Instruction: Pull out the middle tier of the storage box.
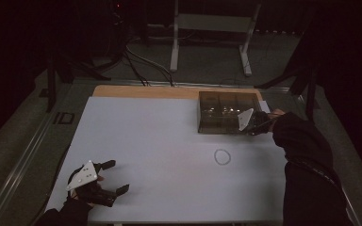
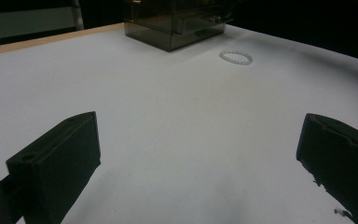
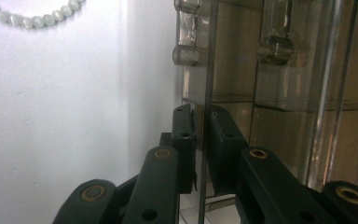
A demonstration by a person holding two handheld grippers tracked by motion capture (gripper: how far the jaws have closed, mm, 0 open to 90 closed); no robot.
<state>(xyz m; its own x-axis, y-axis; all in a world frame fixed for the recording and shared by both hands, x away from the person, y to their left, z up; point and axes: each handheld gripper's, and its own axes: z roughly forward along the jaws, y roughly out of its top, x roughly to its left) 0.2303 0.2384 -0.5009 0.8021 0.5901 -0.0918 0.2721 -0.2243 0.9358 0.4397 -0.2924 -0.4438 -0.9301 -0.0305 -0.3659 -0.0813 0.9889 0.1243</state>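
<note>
Darkness swallows the floor and the edges of the room in the high view, so little beyond the desk [image 1: 169, 141] can be made out. Nearest the person, the left gripper [image 1: 107, 176] rests low at the desk's near left corner, its 2 jaws spread wide with nothing between them; in the left gripper view both jaws are cut off by the frame. White desk surface lies open ahead of it. Farther on, a bead bracelet [image 1: 222, 157] lies flat on the desk, right of centre, well apart from that gripper. Beyond it, a smoky transparent box [image 1: 226, 112] with several compartments stands at the far right; its contents are too dim to tell. The right gripper [image 3: 203, 140] is closed on a thin clear panel [image 3: 209, 70] of this box, the person's dark sleeve [image 1: 306, 169] hiding the desk's right edge. Cables [image 1: 141, 63] and a frame's white legs [image 1: 212, 42] sit on the floor behind.
</note>
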